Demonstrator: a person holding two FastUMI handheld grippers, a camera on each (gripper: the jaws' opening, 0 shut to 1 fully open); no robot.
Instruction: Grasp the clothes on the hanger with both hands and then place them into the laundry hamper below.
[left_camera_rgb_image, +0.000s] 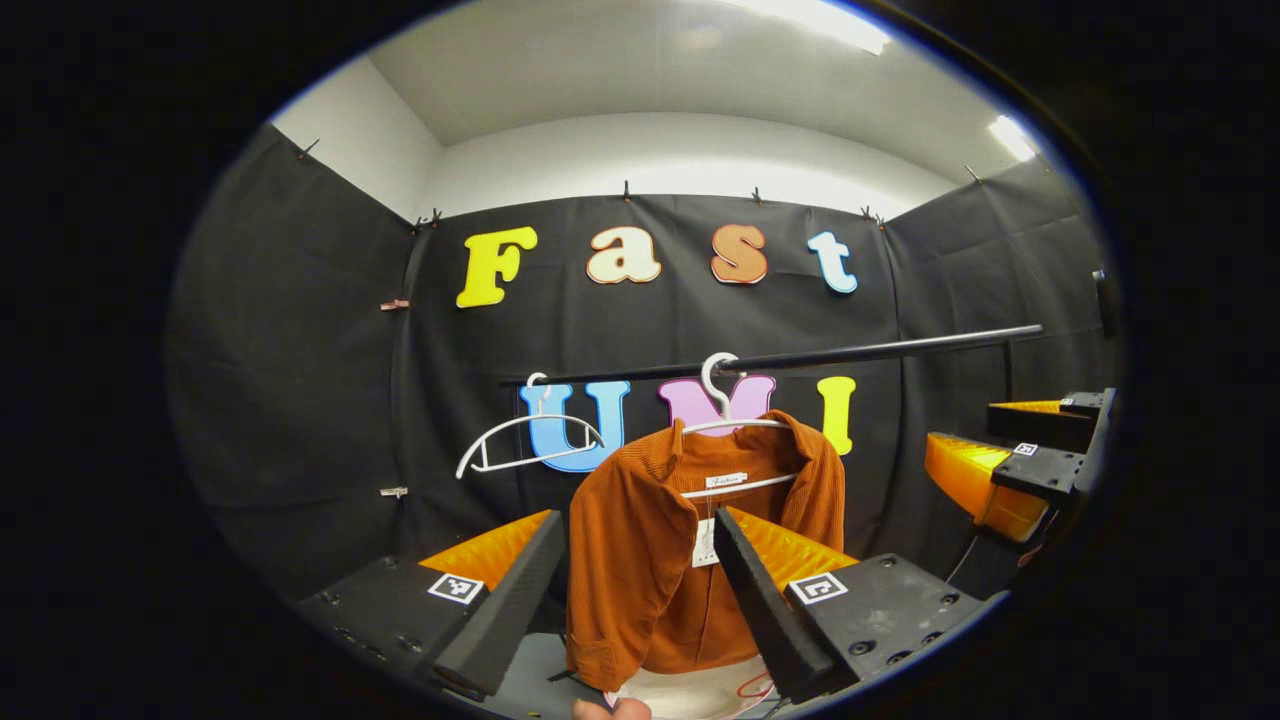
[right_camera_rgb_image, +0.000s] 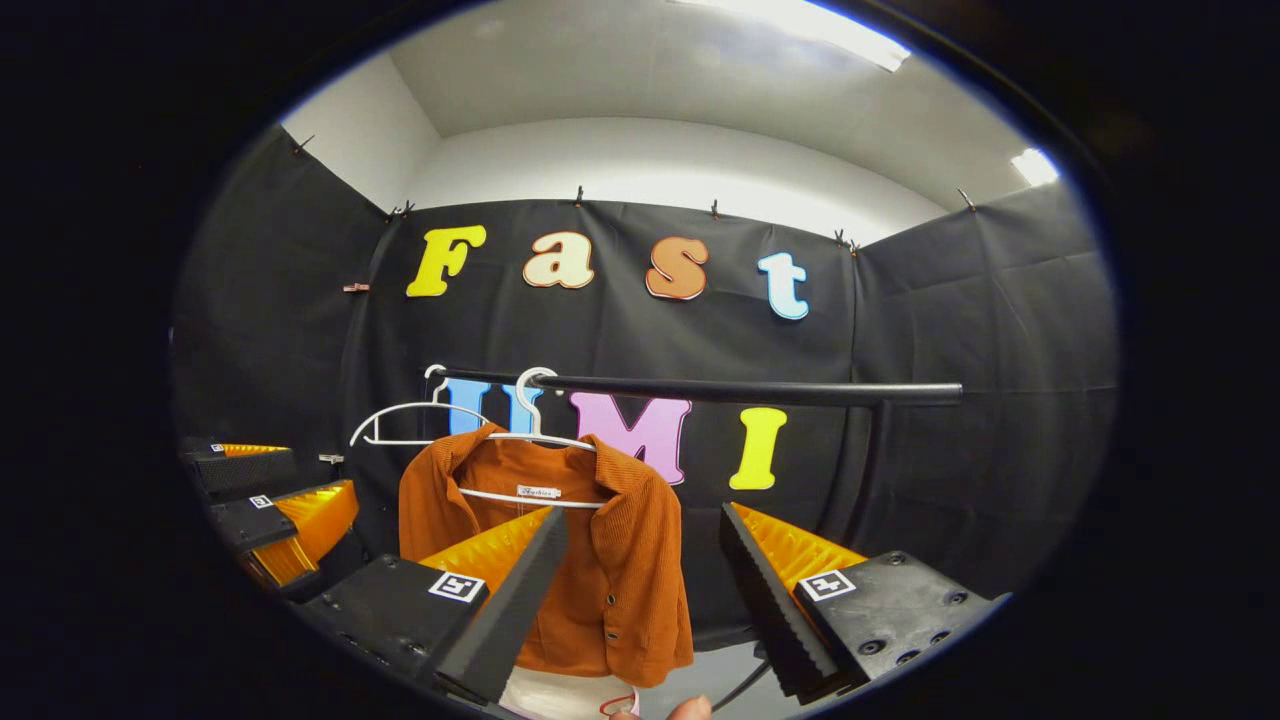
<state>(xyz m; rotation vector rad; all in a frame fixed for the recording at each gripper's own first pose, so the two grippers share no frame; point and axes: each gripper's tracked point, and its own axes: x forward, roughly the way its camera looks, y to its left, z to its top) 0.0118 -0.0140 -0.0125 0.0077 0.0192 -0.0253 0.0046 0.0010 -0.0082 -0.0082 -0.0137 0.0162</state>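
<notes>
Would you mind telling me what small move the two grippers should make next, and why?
Probably ease both forward toward the orange shirt. It hangs on a white hanger from the rail, and the left gripper and right gripper are open, short of the cloth.

We see our left tool built on two flat black mounting blocks, each dotted with small round screw holes and bearing a square black-and-white marker on top. Our right tool has the same blocks, screw holes and markers, with a thin dark cable trailing beneath it.
</notes>
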